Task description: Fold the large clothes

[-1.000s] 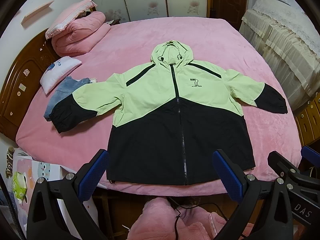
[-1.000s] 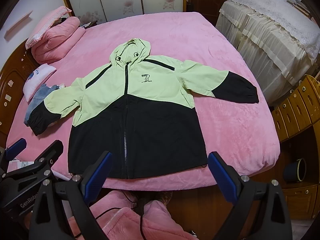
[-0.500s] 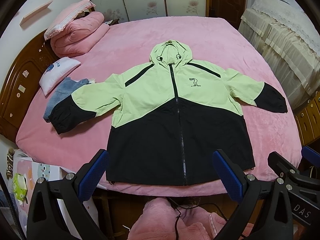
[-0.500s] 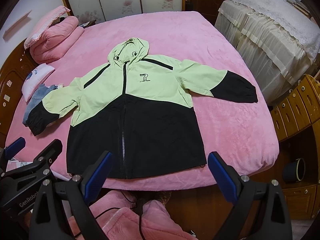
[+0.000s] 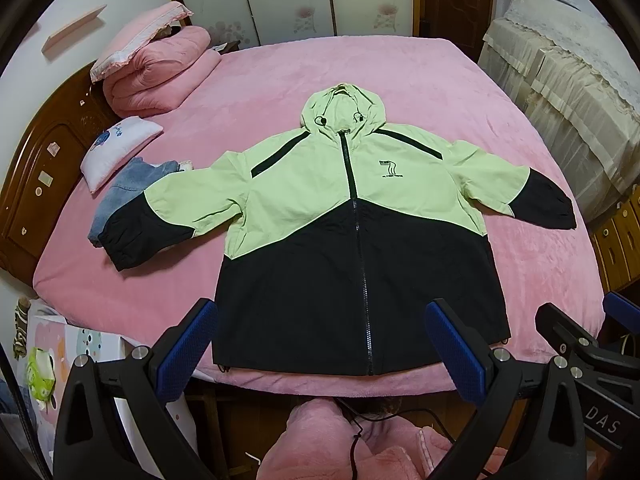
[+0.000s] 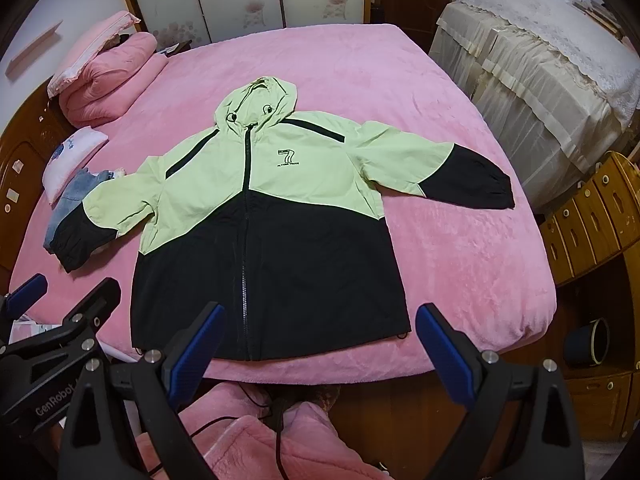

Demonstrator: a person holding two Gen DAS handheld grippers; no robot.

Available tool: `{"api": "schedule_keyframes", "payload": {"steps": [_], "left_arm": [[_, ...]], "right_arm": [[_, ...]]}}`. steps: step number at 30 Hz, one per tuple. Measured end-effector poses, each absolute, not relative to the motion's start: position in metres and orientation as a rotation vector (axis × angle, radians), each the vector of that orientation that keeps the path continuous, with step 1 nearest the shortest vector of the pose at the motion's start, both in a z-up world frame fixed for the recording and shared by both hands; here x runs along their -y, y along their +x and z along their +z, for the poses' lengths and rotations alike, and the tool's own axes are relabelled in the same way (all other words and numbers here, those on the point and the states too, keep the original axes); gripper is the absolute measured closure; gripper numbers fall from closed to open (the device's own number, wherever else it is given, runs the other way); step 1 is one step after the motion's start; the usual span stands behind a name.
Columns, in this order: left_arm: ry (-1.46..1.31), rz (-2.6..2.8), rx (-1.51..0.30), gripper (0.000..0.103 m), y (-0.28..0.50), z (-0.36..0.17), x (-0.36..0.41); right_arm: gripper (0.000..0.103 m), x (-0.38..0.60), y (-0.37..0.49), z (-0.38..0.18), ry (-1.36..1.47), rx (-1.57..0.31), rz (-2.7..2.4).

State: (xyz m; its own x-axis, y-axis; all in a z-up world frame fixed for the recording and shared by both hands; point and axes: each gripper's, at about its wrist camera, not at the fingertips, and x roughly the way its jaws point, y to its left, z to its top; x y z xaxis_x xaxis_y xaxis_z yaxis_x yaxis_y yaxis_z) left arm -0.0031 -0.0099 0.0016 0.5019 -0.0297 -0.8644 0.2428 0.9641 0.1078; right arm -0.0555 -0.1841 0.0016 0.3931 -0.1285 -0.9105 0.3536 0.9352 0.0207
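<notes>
Pink plush bedding (image 5: 400, 64) covered the bed, and on it a hooded jacket (image 5: 352, 216) lay flat and face up, zipped closed, pale green above and black below. Its hood (image 5: 340, 110) pointed toward the far side, its hem reached the near edge of the bed, and both sleeves were spread out to left and right with their black cuffs resting on the bedding. The left cuff lay over the edge of some folded blue jeans (image 5: 124, 196), which sat just beside a small white pillow (image 5: 116, 152). A folded pink quilt (image 5: 156, 76) rested at the far left by the wooden headboard (image 5: 36, 184).

Both grippers hung over the near edge of the bed, apart from the cloth. The left gripper (image 5: 320, 346) had its blue-padded fingers (image 5: 188, 350) spread wide with nothing between them, framing the jacket's hem in its own view. The right gripper (image 6: 318, 344) was likewise spread wide and held nothing, sitting just beside the left one, whose body showed at the left of the right wrist view. A cream lace-covered piece of furniture (image 6: 540, 60) stood to the right of the bed.
</notes>
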Motion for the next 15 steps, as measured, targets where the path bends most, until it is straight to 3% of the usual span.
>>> {"api": "schedule_keyframes", "payload": {"steps": [15], "left_arm": [[0.211, -0.121, -1.029, 0.001, -0.006, 0.008, 0.004]], "right_arm": [[0.007, 0.174, -0.05, 0.006, 0.189, -1.096, -0.266]]}}
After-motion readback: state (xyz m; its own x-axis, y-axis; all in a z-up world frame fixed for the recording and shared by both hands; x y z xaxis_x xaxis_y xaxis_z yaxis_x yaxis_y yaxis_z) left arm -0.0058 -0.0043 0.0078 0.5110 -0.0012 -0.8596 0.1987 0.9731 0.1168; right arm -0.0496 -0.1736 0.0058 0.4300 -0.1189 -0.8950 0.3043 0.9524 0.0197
